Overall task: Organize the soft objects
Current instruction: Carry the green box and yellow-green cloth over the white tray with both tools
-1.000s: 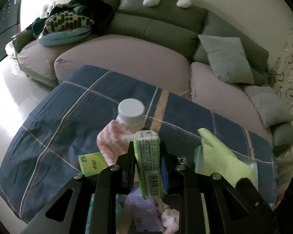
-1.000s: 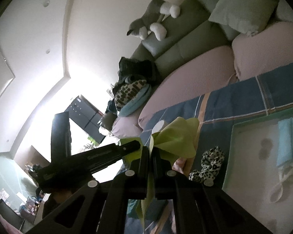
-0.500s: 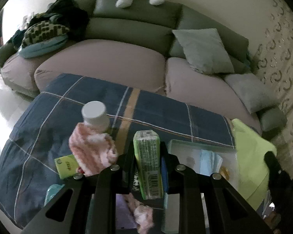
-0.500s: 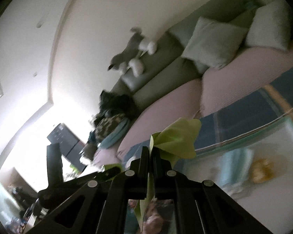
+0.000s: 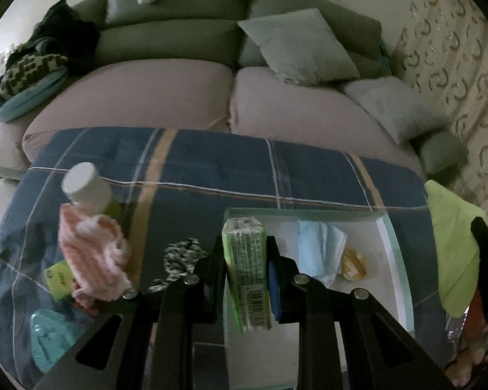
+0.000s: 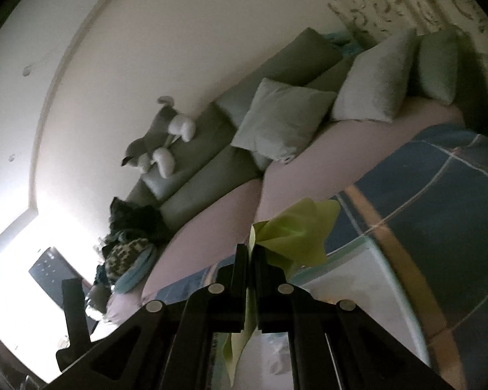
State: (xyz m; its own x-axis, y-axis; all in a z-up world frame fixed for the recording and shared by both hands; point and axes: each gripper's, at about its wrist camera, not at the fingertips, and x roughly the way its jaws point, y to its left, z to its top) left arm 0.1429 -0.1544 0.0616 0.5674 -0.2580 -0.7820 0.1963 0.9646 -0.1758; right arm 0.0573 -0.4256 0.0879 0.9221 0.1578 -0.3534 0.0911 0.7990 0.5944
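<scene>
The left gripper (image 5: 246, 260) has its jaws clamped on a green tissue pack (image 5: 246, 269), held upright with the barcode end toward the camera; a sliver of something blue shows against the right-hand pad, too narrow to name. Below and beyond it lies a white tray (image 5: 392, 243) with a pale green rim, near the right edge of the plaid cloth (image 5: 211, 169) that covers the low surface; the tray's near edge is hidden behind the gripper's black frame. Inside the tray sit a folded blue face mask (image 5: 320, 250) and, just beside it, a small yellowish thing (image 5: 353, 264) too blurred to identify. Toward the left edge of the cloth a white-capped bottle (image 5: 84, 183) leans over a pink fluffy cloth (image 5: 91, 260), which partly covers a small green packet (image 5: 57, 279); a black-and-white spotted fabric piece (image 5: 182, 256) lies between these and the tray, and a teal item (image 5: 48, 334) is cut off at the near left corner. The right gripper (image 6: 251, 256) has its jaws pressed together on a lime green cloth (image 6: 296, 237) — the fabric fans out above the fingertips and a strip hangs down between the fingers. In the left wrist view this cloth (image 5: 452, 243) shows at the far right, its holder mostly cut off. Behind everything stretches a sofa (image 5: 166, 97) with grey cushions, a plush toy (image 6: 161, 149) on its backrest — only its paws showing in the left view.
</scene>
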